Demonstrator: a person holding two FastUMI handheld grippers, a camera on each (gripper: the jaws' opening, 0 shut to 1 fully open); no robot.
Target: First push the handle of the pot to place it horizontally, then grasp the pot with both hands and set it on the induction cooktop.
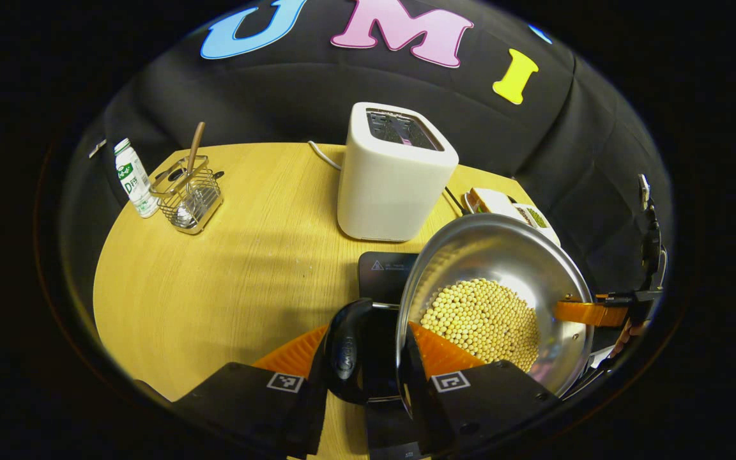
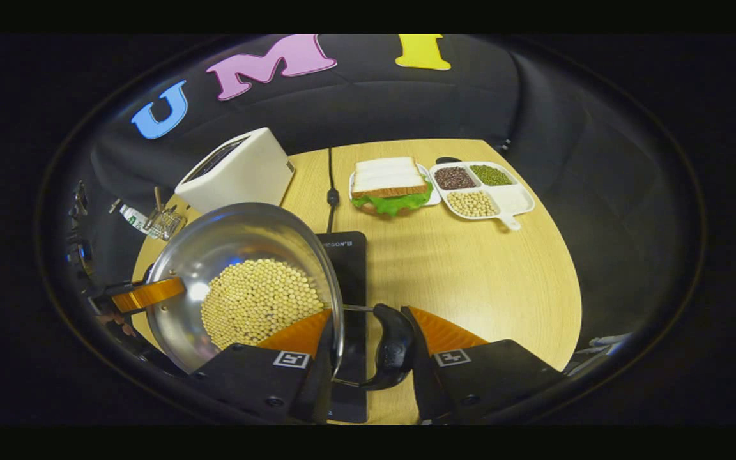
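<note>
The pot (image 1: pixel 496 300), full of beans, hangs lifted over the black cooktop (image 1: pixel 386 273), each gripper (image 1: pixel 368 358) (image 2: pixel 371 348) clamped on a side handle (image 2: pixel 393 345) and rim, so only setting it down seems left.

Left gripper (image 1: pixel 371 358) and right gripper (image 2: pixel 371 348) level, facing each other, jaws closed on opposite pot handles (image 1: pixel 347 351).

Pot (image 1: pixel 496 300) holding soybeans (image 1: pixel 480 322) lower right of the left gripper view, over induction cooktop (image 1: pixel 384 275) on counter (image 1: pixel 246 268), toaster (image 1: pixel 393 172) behind at centre, bottle (image 1: pixel 135 179) and utensil rack (image 1: pixel 188 191) upper left, sandwich (image 2: pixel 390 182) and divided bean tray (image 2: pixel 483 188) upper centre of the right gripper view.
</note>
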